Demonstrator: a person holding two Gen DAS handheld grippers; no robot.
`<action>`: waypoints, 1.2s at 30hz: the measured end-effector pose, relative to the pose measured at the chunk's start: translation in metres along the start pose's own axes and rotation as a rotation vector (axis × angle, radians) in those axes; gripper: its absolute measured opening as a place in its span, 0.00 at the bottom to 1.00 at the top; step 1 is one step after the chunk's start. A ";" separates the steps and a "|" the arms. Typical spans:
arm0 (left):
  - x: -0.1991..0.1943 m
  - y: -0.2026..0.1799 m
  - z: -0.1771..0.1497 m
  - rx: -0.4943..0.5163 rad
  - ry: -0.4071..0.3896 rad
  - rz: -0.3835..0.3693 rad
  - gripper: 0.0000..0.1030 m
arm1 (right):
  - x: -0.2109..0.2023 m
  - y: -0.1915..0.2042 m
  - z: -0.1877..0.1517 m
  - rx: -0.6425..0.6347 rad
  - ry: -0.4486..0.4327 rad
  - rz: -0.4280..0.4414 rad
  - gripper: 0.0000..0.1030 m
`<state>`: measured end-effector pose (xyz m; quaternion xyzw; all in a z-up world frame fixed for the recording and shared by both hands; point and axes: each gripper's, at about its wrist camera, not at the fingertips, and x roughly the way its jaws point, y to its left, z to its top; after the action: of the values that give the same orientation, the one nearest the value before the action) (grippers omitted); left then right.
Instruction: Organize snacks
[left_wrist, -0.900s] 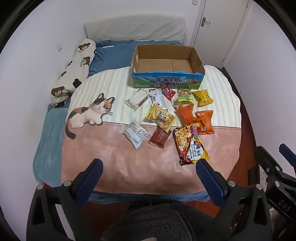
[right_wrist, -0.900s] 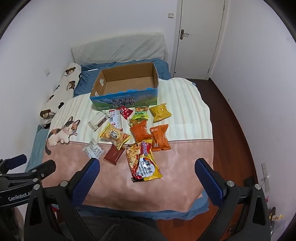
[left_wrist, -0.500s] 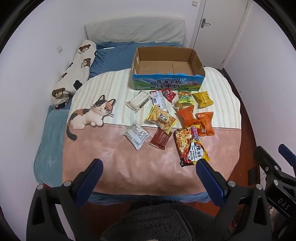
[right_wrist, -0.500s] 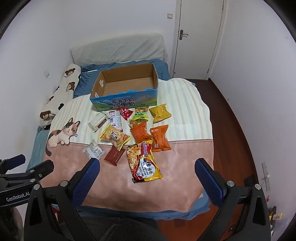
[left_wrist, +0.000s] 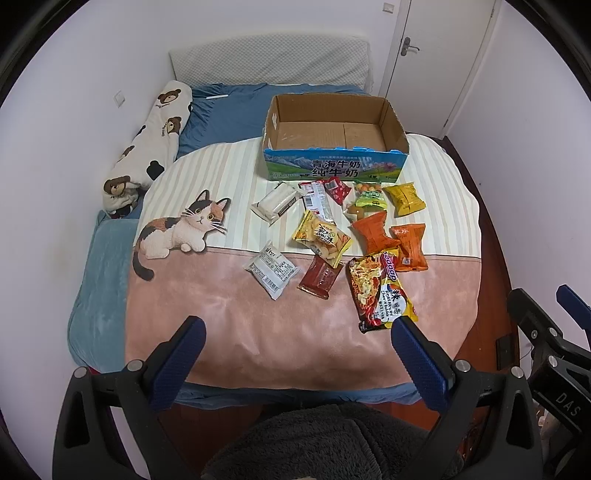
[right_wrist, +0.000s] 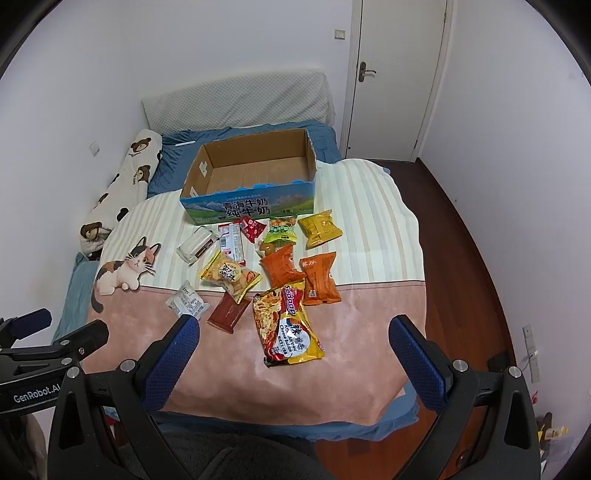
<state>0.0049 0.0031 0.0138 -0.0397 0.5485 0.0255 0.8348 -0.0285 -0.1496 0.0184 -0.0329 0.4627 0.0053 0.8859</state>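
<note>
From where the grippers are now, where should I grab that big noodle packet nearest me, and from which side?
Judging by its pose, take the noodle packet across its narrow width near the close end, from above. It lies flat, lengthwise toward you, close end clear, far end tucked against an orange packet. The right hand-held gripper, open, faces it almost directly.

bed w/ blue sheet, cat-print blanket spread over most of it, striped far half, pink near half. on the blanket: open cardboard box at the far edge, nothing inside. just in front of it a loose pile of snack packs: yellow pack, two orange packs, noodle packet nearest, dark red pack, clear pack a bit left. bear-print pillow along the bed's left side, grey pillow at the head.
</note>
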 end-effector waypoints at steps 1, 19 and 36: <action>0.000 0.000 0.000 0.000 -0.001 0.000 1.00 | 0.000 0.000 0.000 0.001 -0.001 0.000 1.00; -0.004 -0.003 0.005 0.000 -0.004 -0.003 1.00 | -0.001 -0.001 0.000 0.004 -0.001 0.001 1.00; -0.007 -0.010 0.012 0.005 -0.016 -0.002 1.00 | -0.003 -0.004 0.005 -0.004 -0.007 0.013 1.00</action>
<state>0.0138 -0.0058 0.0254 -0.0377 0.5420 0.0237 0.8392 -0.0263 -0.1528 0.0238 -0.0316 0.4597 0.0123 0.8874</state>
